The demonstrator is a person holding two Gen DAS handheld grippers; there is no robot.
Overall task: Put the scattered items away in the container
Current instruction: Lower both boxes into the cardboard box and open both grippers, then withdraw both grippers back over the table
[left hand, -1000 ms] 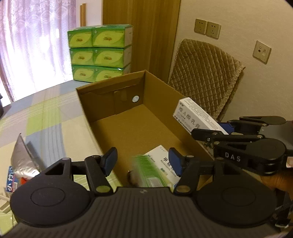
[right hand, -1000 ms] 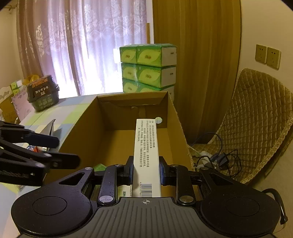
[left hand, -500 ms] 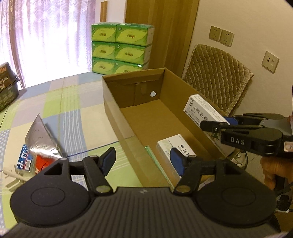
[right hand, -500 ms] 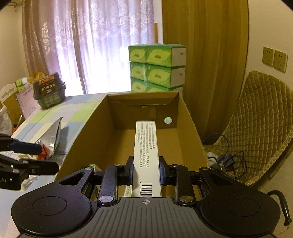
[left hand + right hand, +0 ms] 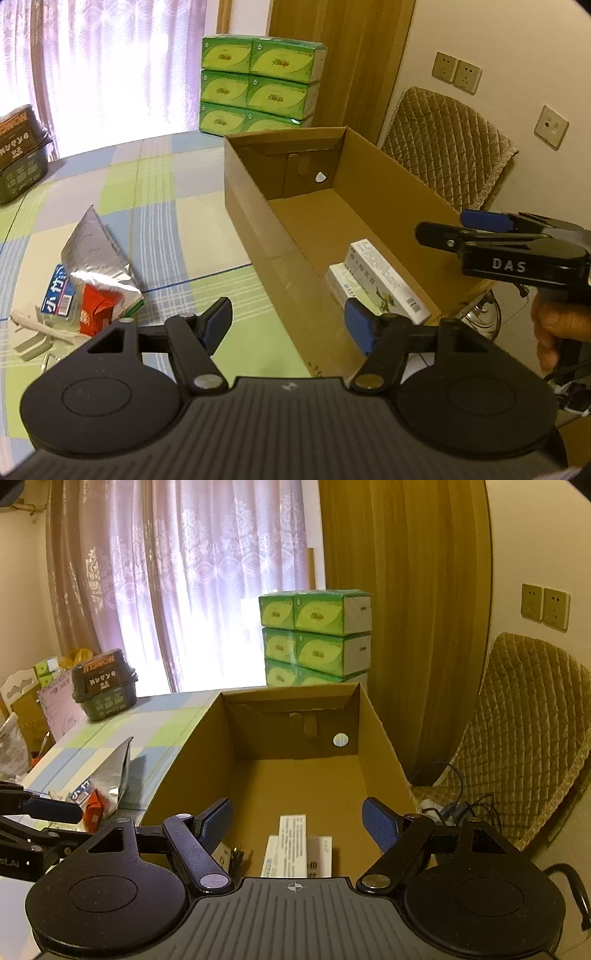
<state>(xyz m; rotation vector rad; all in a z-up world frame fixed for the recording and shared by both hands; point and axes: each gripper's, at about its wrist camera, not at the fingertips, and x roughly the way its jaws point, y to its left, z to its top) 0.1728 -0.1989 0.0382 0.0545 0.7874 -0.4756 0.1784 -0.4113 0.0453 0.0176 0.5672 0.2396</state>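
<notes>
Looking along the left hand-held gripper (image 5: pixel 286 326), its jaws are seen spread wide and empty above the near left wall of the cardboard box (image 5: pixel 251 221). A foil pouch (image 5: pixel 94 254) and other scattered packets are seen on the checked counter (image 5: pixel 155 192), to the left of the box. Two white cartons (image 5: pixel 384 282) lie inside the box at its near end, one propped on the other.

From the right wrist, the right hand-held gripper (image 5: pixel 297 821) is shown wide open and empty over the box, with the cartons (image 5: pixel 295 845) lying directly below, between its fingers.
</notes>
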